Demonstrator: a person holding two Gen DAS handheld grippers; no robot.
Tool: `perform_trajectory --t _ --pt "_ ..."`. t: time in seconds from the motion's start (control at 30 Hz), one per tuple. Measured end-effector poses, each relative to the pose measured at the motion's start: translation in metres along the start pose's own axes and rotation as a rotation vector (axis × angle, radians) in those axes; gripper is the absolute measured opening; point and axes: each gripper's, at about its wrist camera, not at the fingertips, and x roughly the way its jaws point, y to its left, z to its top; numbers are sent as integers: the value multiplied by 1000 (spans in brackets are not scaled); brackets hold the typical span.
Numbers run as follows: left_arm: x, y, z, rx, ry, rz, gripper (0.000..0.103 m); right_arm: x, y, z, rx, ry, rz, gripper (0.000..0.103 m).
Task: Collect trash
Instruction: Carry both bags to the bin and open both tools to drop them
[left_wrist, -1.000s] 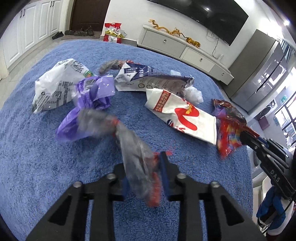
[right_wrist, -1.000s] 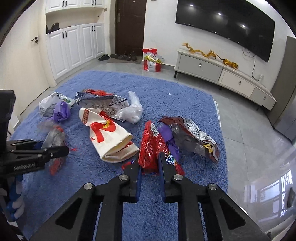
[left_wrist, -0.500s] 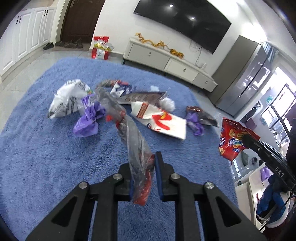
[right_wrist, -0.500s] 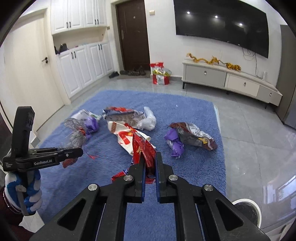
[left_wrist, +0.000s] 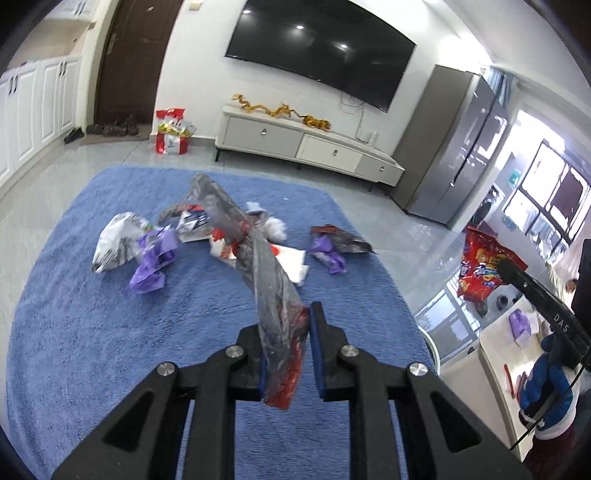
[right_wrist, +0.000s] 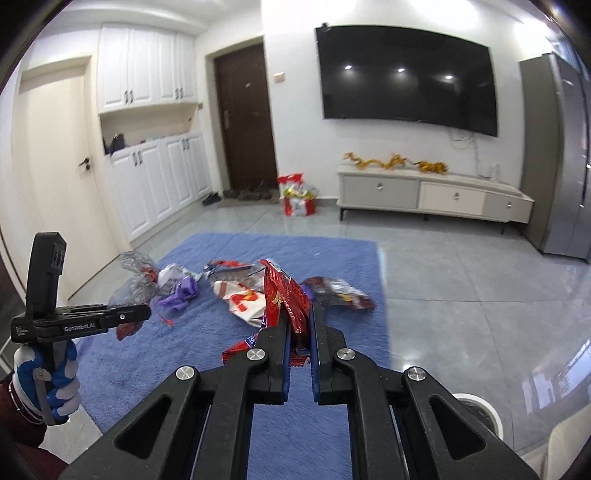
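My left gripper (left_wrist: 286, 332) is shut on a long clear plastic wrapper with red print (left_wrist: 258, 266), held well above the blue rug (left_wrist: 92, 332). My right gripper (right_wrist: 298, 325) is shut on a red snack bag (right_wrist: 286, 295), also lifted; the bag shows in the left wrist view (left_wrist: 484, 266) too. On the rug lie a white plastic bag (left_wrist: 114, 243), a purple wrapper (left_wrist: 153, 258), a white and red paper bag (right_wrist: 240, 301), a silver wrapper (right_wrist: 229, 273) and a dark foil bag (right_wrist: 338, 293).
A white round bin (right_wrist: 476, 410) stands on the grey tile floor right of the rug. A TV console (right_wrist: 432, 197) and a red gift bag (right_wrist: 297, 197) stand by the far wall. A grey fridge (left_wrist: 454, 147) is at right.
Both grippers have risen away from the rug with their wrappers. The views now take in the whole room, and the trash pile looks smaller and farther.
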Motion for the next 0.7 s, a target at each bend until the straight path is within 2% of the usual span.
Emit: perform_trajectory --t 0.13,0.3,0.5,0.7 --pt "5 -34 5 63 12 -8 17 -24 -32 -12 42 -31 -69 8" --pt "25 -90 10 154 59 -58 17 -47 -81 -35 128 -49 -132 8" --pt "77 -172 7 292 167 -141 17 -51 -142 -74 239 -15 -201 8" --pt "150 -253 -15 440 309 -210 17 -41 -200 -114 354 47 -248 9"
